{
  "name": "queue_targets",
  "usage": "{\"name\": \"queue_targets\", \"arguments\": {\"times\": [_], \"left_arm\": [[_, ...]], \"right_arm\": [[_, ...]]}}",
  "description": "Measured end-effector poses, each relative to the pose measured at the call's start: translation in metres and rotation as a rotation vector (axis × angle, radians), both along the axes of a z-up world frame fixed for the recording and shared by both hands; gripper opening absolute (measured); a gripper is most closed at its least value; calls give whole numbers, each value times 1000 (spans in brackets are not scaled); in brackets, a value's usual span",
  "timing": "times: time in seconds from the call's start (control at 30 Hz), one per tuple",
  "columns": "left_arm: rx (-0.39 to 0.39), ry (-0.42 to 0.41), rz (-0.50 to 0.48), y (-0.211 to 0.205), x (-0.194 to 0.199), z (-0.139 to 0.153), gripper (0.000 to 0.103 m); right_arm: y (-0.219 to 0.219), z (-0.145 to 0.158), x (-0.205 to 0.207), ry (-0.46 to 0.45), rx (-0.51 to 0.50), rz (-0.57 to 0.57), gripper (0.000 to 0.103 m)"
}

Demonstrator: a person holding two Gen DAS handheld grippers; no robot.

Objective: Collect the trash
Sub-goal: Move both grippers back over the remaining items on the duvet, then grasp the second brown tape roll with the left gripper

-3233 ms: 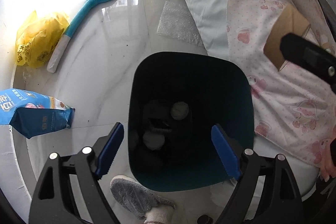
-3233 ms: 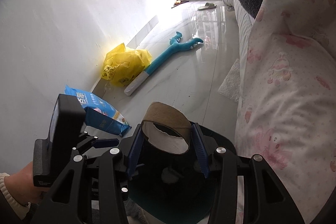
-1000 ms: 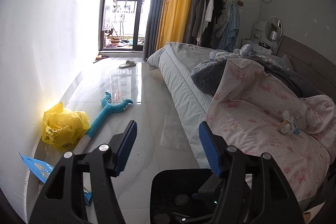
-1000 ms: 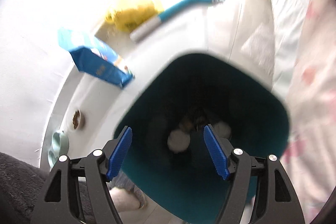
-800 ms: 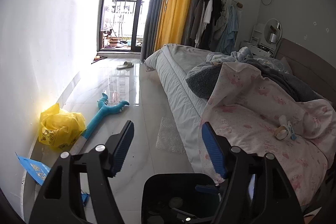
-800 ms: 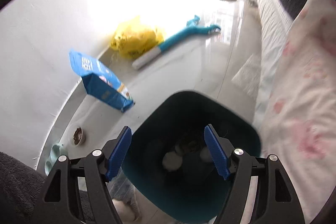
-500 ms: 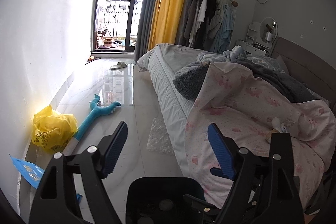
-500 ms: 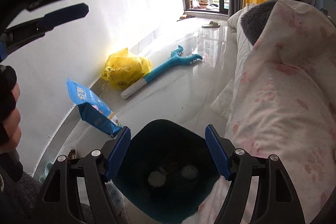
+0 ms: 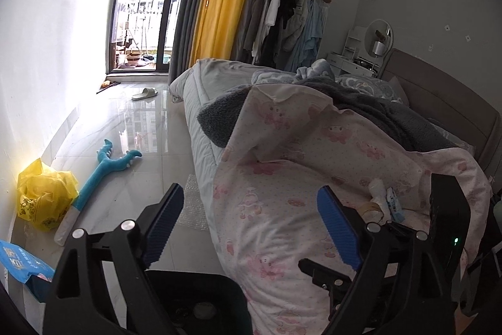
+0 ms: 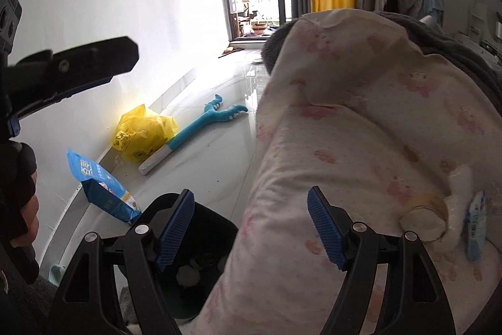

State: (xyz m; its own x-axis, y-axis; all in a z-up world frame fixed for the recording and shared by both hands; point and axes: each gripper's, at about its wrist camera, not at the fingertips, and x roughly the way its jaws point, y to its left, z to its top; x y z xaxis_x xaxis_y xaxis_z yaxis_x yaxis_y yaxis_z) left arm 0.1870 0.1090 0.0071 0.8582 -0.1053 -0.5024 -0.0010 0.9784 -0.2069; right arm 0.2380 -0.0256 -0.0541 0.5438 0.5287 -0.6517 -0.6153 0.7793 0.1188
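Left gripper [image 9: 251,228] opening, right gripper [image 10: 251,228] apart — both empty above the pink quilt [image 10: 360,146]. Trash — tape roll [image 10: 423,217], tissue [image 10: 459,178], blue packet [image 10: 475,228] with unreadable print — lies on it; bin [image 10: 200,218] below.

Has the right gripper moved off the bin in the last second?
Yes. The right gripper has lifted and swung toward the bed: the bin, which filled its view before, now sits low left, with the quilt ahead.
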Motion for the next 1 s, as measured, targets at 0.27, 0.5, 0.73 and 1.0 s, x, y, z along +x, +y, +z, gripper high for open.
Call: {"name": "queue_targets", "arguments": {"times": [0.27,0.5,0.73,1.0], "left_arm": [[-25,21,-72,-51,27,-7,89],[-47,66,-138,-93,50,-24,89],[-125,138,-229,-118,72,-43,87],[-282,217,-238,-127,94,-65,84]], "right_arm": [[-79,7,24,5,45,-139,76],[-127,1,38,45,76,-220,71],[-157,-9,46,95,102,-263,68],[-197,-33,60,218,213,-327,58]]}}
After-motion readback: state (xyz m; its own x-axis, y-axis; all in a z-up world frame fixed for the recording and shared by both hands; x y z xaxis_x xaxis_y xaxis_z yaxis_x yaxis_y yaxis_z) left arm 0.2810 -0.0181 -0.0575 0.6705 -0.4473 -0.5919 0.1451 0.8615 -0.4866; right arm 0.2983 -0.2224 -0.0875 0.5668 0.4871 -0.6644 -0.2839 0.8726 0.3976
